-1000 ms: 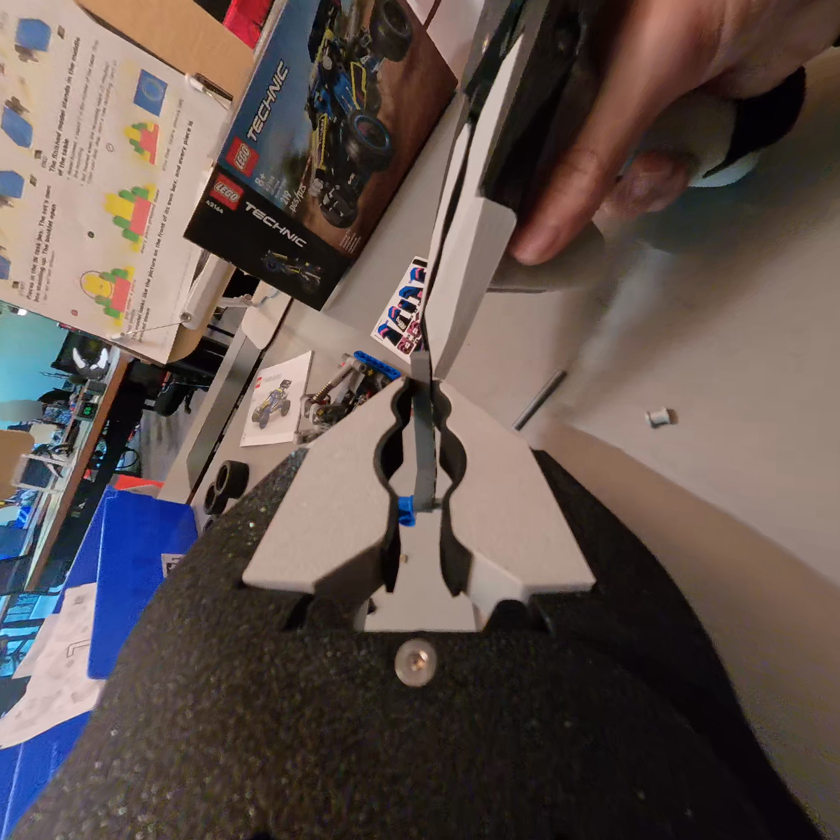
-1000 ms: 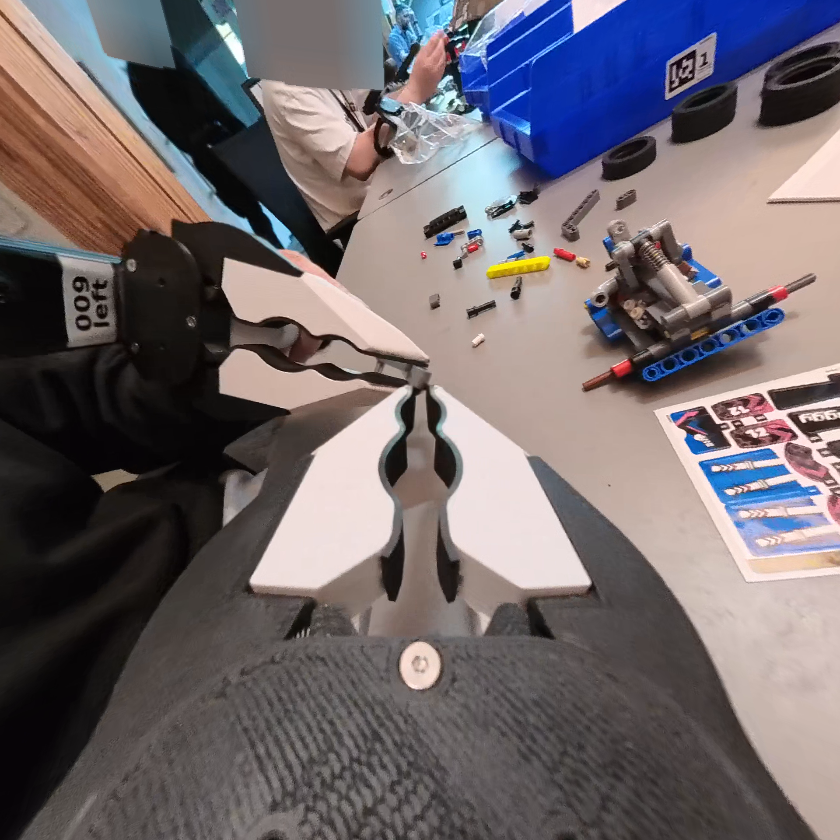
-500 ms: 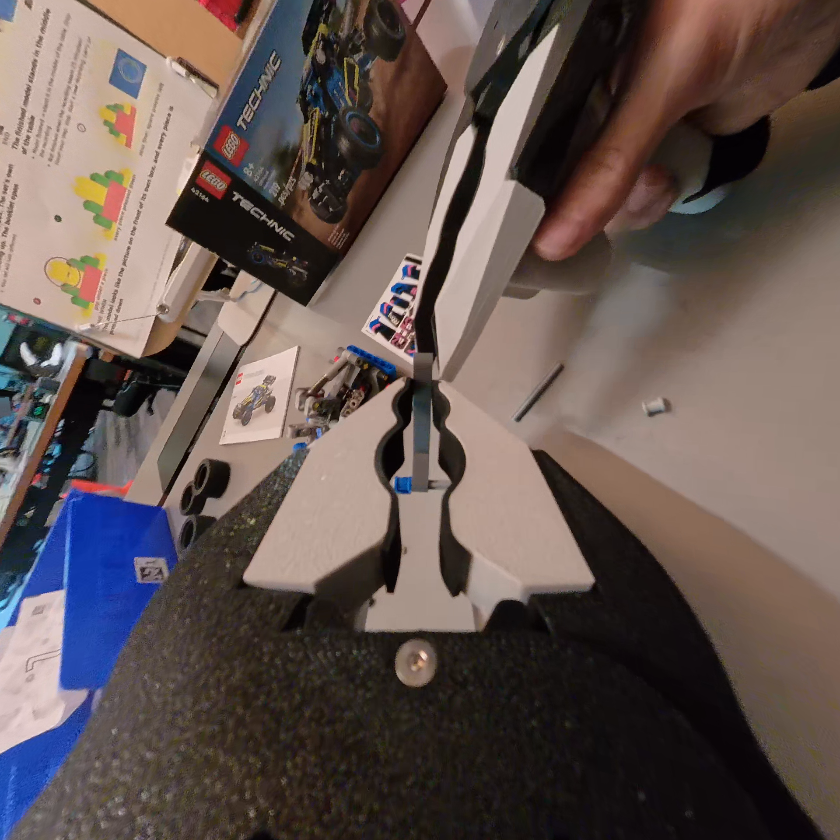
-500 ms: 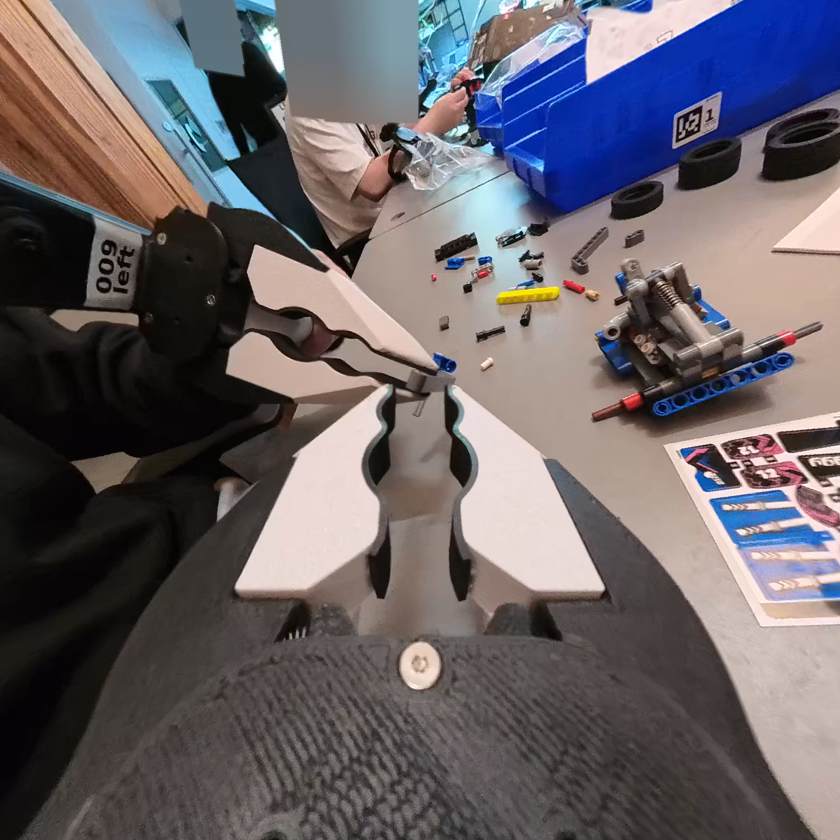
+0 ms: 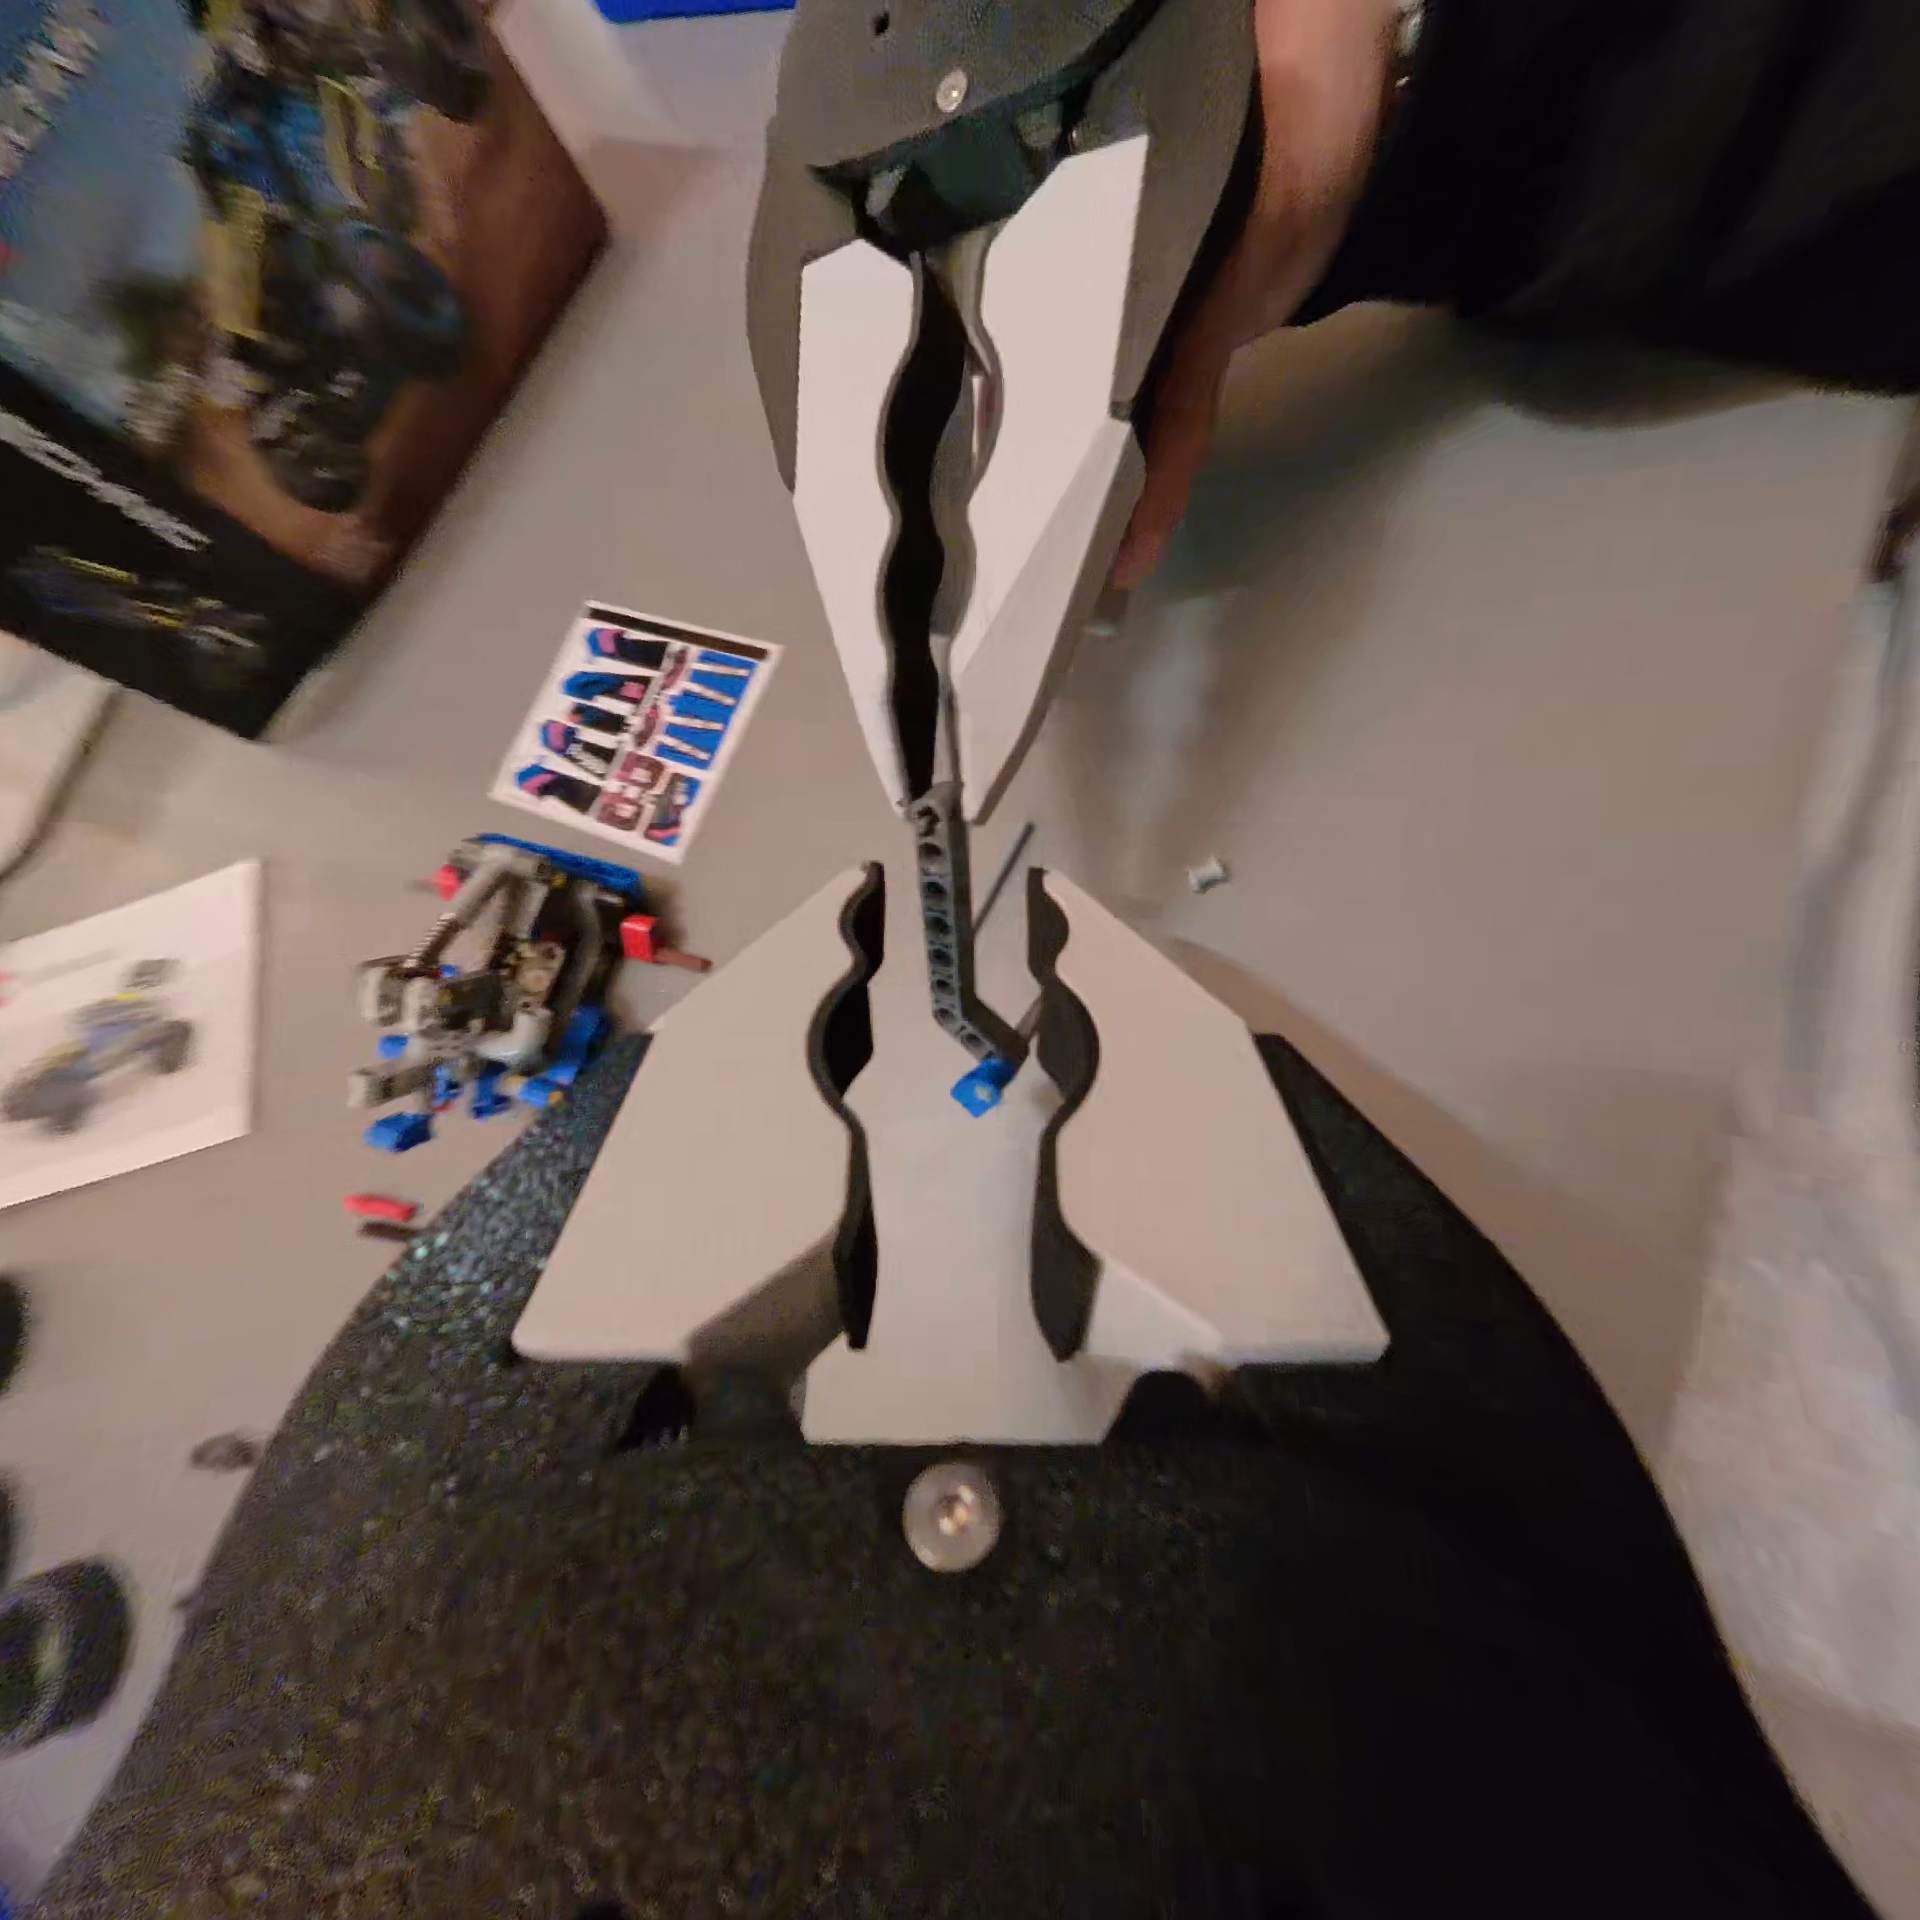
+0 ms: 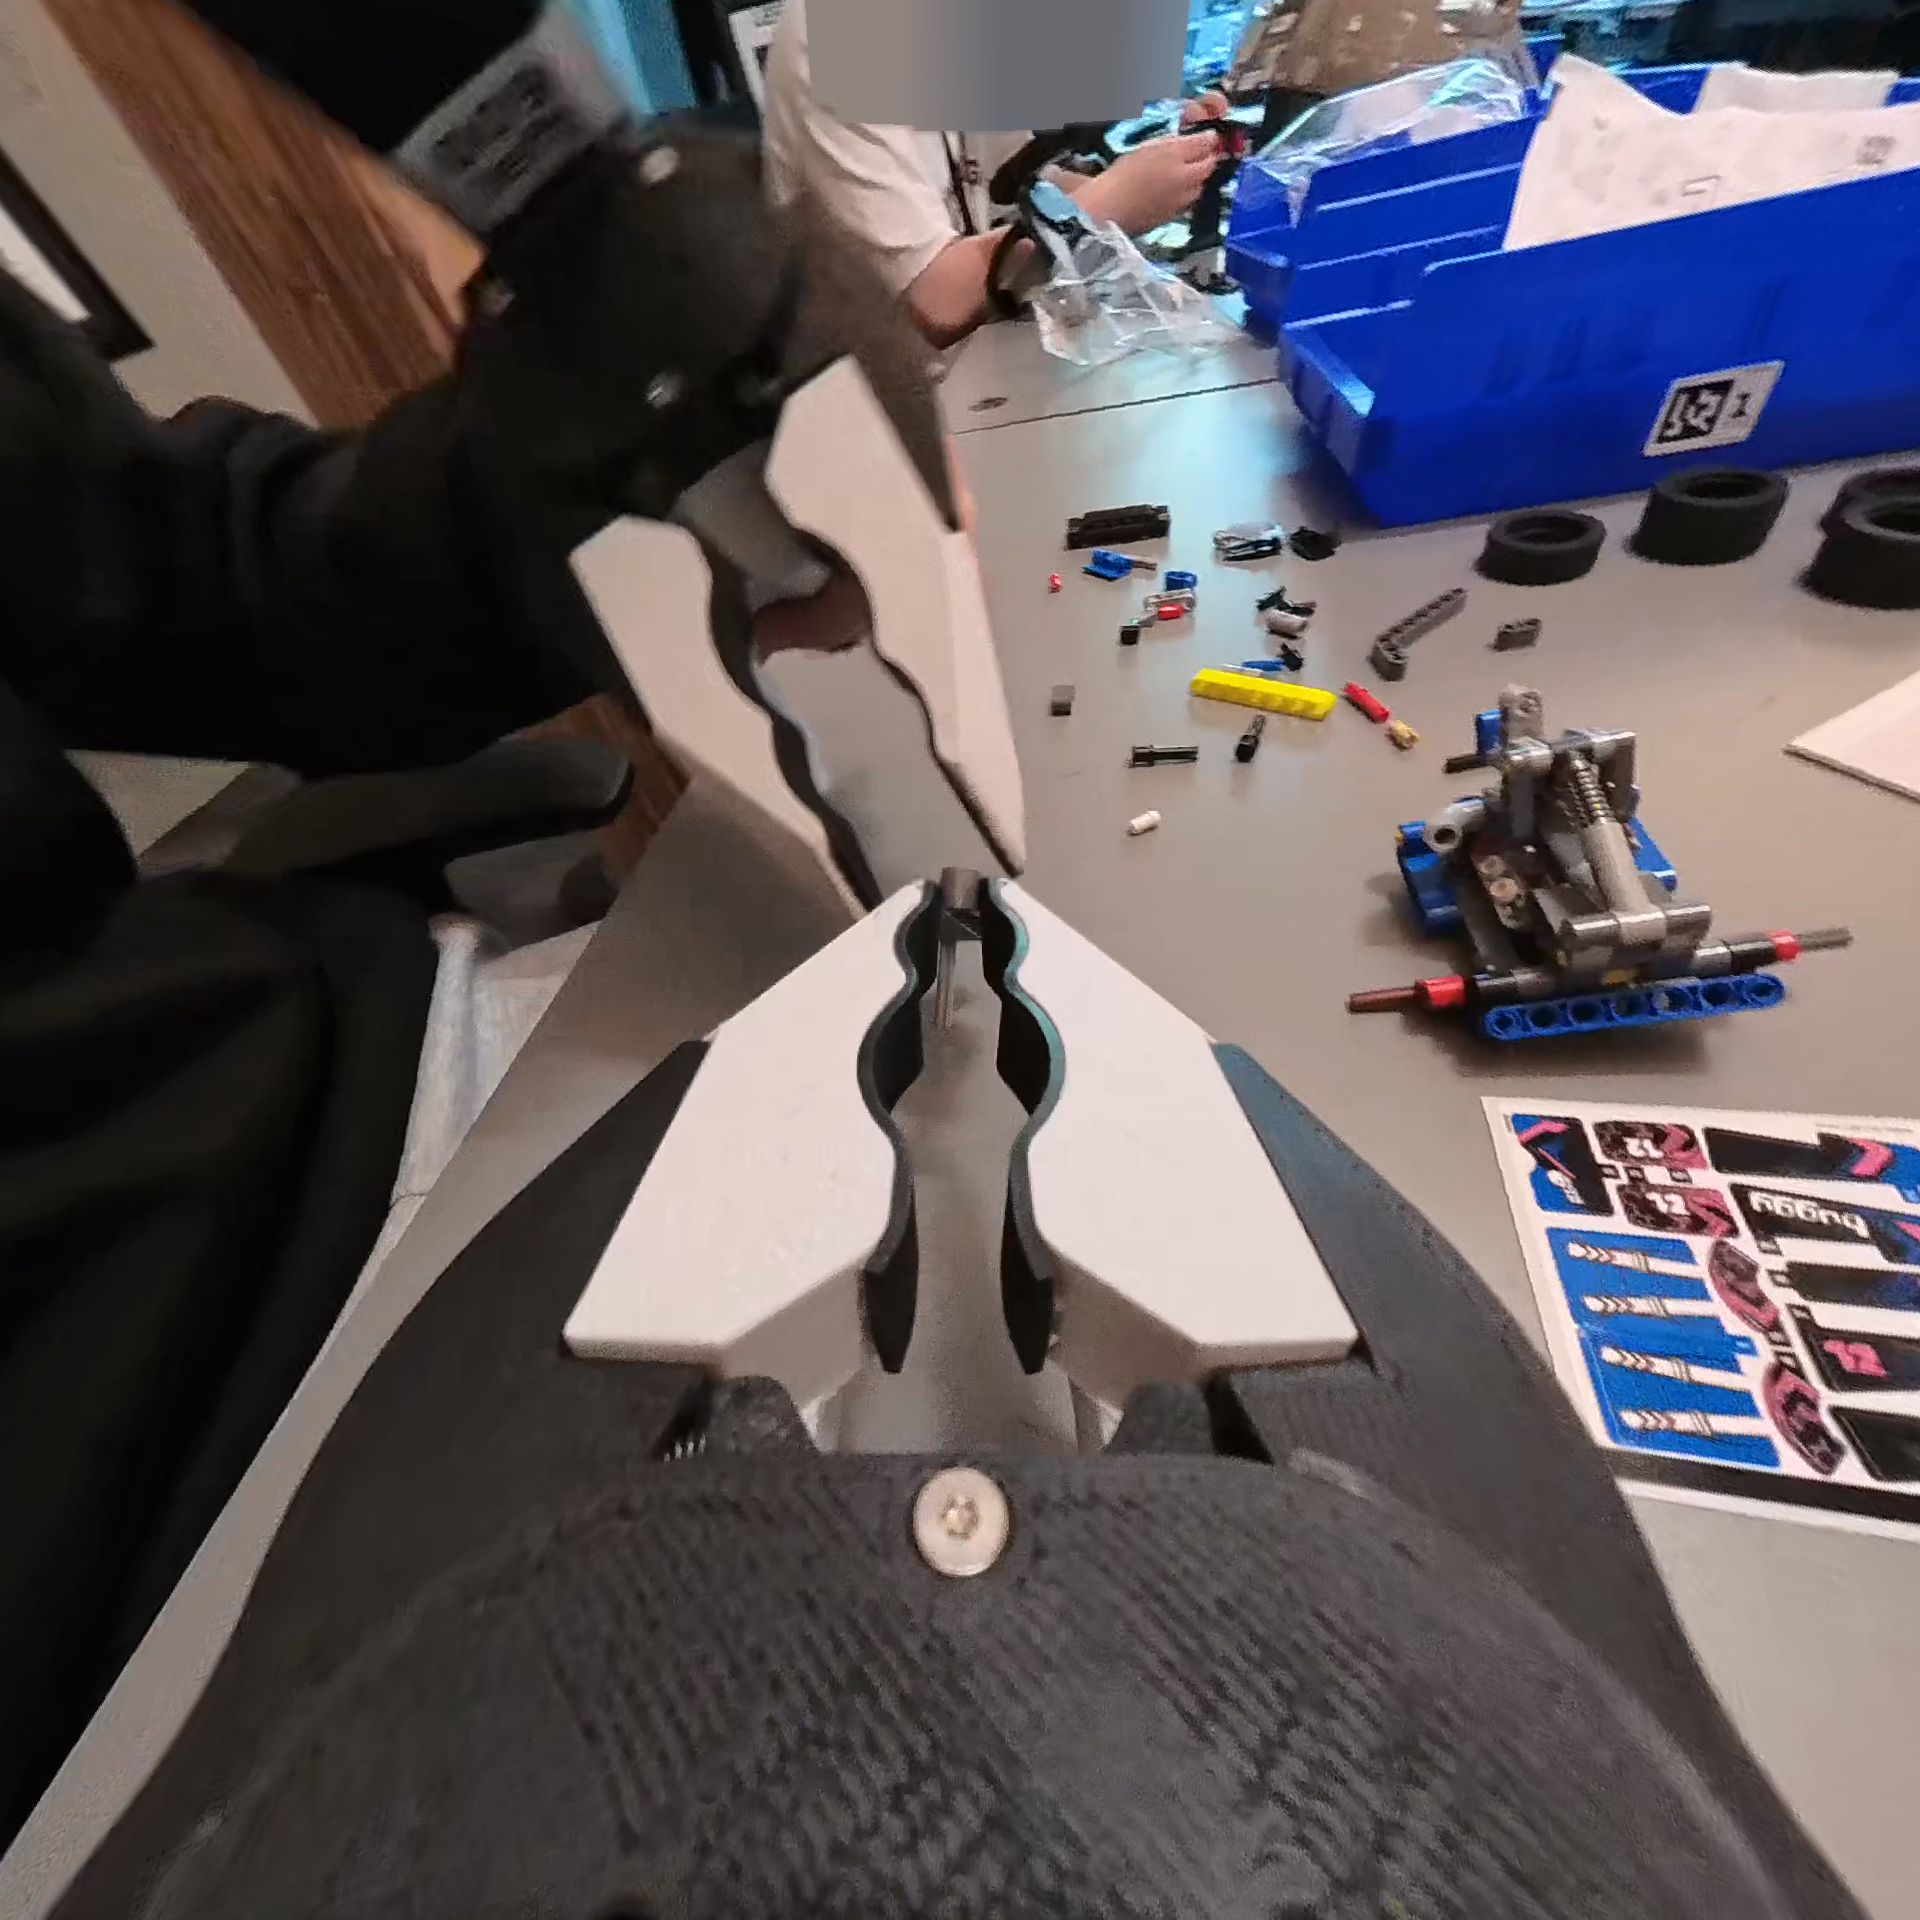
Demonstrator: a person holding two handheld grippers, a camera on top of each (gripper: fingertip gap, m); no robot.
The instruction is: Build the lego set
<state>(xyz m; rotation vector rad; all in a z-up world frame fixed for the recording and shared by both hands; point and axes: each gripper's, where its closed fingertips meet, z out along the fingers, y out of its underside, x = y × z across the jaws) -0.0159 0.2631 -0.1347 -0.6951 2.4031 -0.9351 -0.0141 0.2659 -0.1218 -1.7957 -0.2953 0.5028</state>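
Where the left tool (image 5: 951,883) earlier clamped the grey beam (image 5: 943,914), it now gapes; the right tool (image 6: 961,891) grips it above bare desk (image 5: 1455,831).

Left wrist view: set box (image 5: 239,312) at the table's far left edge motion-blurred, cropped by frame. Booklet (image 5: 114,1039) and tyre (image 5: 57,1652) cut off at left (both smeared). Right wrist view: sticker sheet (image 6: 1725,1299) cropped at right; loose parts (image 6: 1262,665) too small to identify.
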